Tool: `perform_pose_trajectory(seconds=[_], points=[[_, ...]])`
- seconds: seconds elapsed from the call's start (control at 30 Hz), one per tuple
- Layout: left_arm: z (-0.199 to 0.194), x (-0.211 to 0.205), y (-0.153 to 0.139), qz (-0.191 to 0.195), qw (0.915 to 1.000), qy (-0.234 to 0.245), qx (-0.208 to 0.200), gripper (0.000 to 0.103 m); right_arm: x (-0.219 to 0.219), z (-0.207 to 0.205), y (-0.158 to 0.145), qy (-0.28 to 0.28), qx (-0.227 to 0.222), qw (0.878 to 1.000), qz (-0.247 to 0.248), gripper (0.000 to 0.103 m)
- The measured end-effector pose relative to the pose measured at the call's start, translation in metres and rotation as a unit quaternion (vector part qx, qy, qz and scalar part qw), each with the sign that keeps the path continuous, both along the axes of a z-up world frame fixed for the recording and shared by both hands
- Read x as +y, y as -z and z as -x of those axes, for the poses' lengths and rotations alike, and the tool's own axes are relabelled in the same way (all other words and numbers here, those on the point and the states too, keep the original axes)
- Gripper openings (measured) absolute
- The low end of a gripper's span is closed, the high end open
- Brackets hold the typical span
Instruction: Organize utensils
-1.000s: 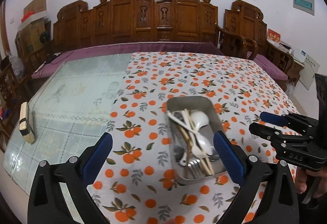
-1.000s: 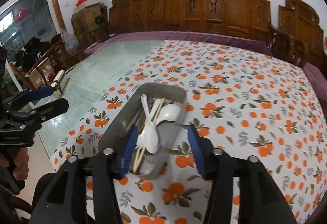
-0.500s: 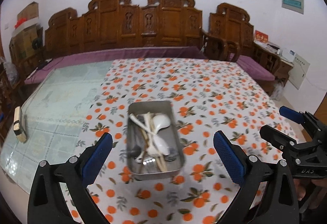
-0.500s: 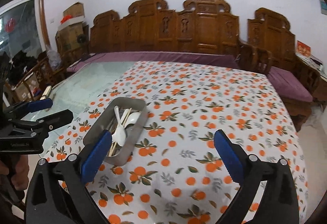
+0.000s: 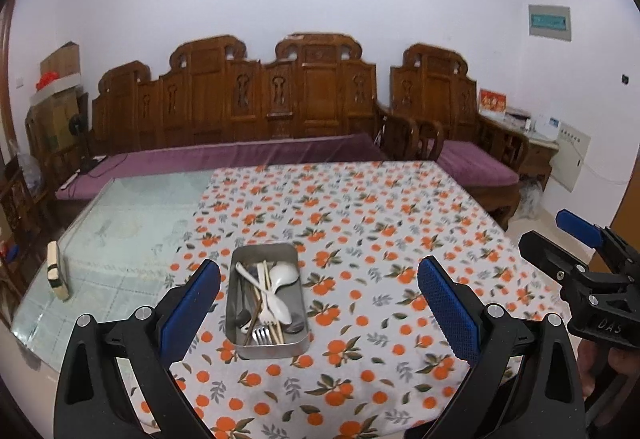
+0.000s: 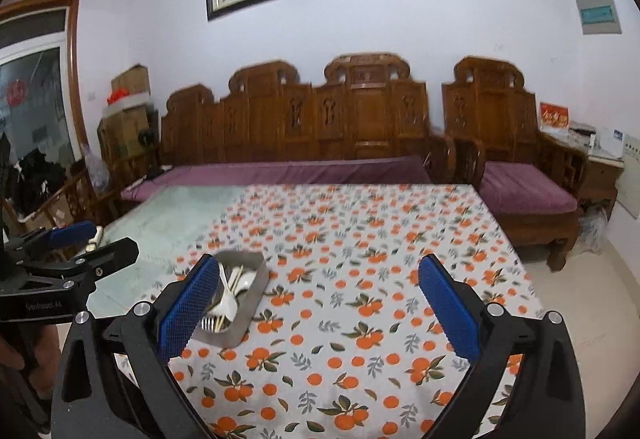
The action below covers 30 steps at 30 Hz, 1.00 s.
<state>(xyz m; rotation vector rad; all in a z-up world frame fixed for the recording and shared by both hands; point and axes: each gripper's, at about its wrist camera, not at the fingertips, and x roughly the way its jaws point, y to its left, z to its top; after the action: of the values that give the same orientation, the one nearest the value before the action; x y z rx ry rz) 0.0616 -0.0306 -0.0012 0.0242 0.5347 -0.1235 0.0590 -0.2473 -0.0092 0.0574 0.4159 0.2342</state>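
Observation:
A metal tray (image 5: pixel 237 319) lies on the orange-print tablecloth (image 5: pixel 360 231). It holds white spoons (image 5: pixel 282 273), chopsticks (image 5: pixel 267 289) and a fork (image 5: pixel 262 335) in a loose pile. My left gripper (image 5: pixel 318 271) hangs open above the table's near edge, back from the tray, with nothing between its fingers. My right gripper (image 6: pixel 318 267) is open wide and empty too, and the tray (image 6: pixel 258 289) shows past its left finger. Each gripper appears in the other's view: the right gripper (image 5: pixel 544 229) at the right edge, the left gripper (image 6: pixel 114 237) at the left edge.
Bare glass tabletop (image 5: pixel 132 223) lies left of the cloth, with a small block (image 5: pixel 56 271) near its edge. A carved wooden bench with a purple cushion (image 5: pixel 240 157) stands behind the table and an armchair (image 6: pixel 528 191) at the far right. A person's hand (image 5: pixel 592 371) holds the right gripper.
Both grippers have drawn back and risen, so the tray looks smaller and farther. The right gripper's jaws, narrow about the tray's near end before, have opened wide and come off it.

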Motion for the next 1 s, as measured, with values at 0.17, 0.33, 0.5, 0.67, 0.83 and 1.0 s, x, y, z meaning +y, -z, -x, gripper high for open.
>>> perform_pose_trajectory(seconds=[0.17, 0.33, 0.5, 0.67, 0.83, 1.0], points=[[0.015, 0.000, -0.014, 0.003, 0.9998, -0.004, -0.018, 0.095, -0.001, 0.012, -0.011, 0.002, -0.015, 1.000, 0.005, 0.100], [0.022, 0.003, -0.018, 0.008, 0.9996, -0.005, -0.025, 0.095, 0.000, 0.014, -0.013, 0.002, -0.019, 1.000, 0.007, 0.100], [0.022, 0.006, -0.017, 0.008, 0.9996, -0.008, -0.027, 0.095, 0.002, 0.014, -0.013, 0.003, -0.020, 1.000, 0.005, 0.100], [0.022, 0.007, -0.017, 0.010, 0.9996, -0.009, -0.026, 0.095, 0.002, 0.015, -0.014, 0.004, -0.021, 1.000, 0.004, 0.100], [0.023, 0.006, -0.016, 0.007, 0.9996, -0.009, -0.026, 0.095, 0.000, 0.014, -0.014, 0.004, -0.021, 1.000, 0.003, 0.100], [0.022, 0.006, -0.016, 0.007, 0.9996, -0.009, -0.026, 0.095, -0.001, 0.013, -0.014, 0.003, -0.022, 1.000, 0.002, 0.100]])
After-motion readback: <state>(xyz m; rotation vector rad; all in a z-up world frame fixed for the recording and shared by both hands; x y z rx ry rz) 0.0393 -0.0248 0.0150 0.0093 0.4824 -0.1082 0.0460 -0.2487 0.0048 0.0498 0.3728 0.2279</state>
